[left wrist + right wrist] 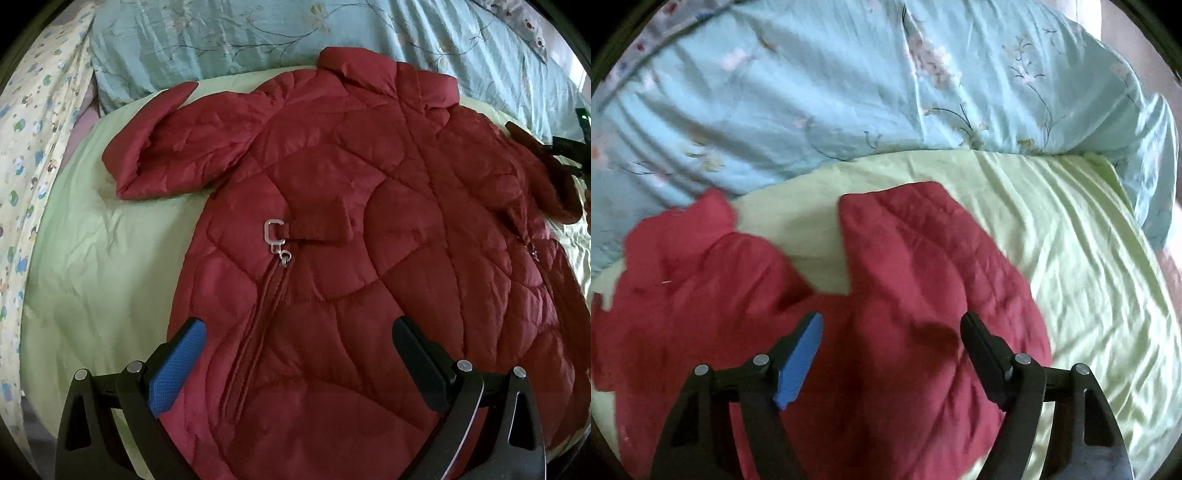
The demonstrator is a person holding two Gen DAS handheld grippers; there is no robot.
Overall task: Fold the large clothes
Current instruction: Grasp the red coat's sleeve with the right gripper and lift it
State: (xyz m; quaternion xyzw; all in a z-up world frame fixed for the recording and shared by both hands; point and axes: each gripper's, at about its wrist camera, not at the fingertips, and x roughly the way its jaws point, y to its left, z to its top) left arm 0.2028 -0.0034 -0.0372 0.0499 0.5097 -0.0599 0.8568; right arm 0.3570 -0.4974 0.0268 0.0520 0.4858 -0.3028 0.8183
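Centrally: pale green sheet (92, 236), lower left; red quilted coat (351, 229) spread flat mid-frame, collar uppermost; left gripper (295, 354) spread, empty, bottom edge; right gripper (892, 339) spread above sleeve (923, 251), not pinching.

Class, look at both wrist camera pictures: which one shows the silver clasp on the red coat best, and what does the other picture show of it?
The left wrist view shows it best: the silver clasp lies sharp and unobstructed on the red coat, at the top of a pocket zip. The right wrist view is blurred and shows only a sleeve and part of the coat; no clasp appears there.
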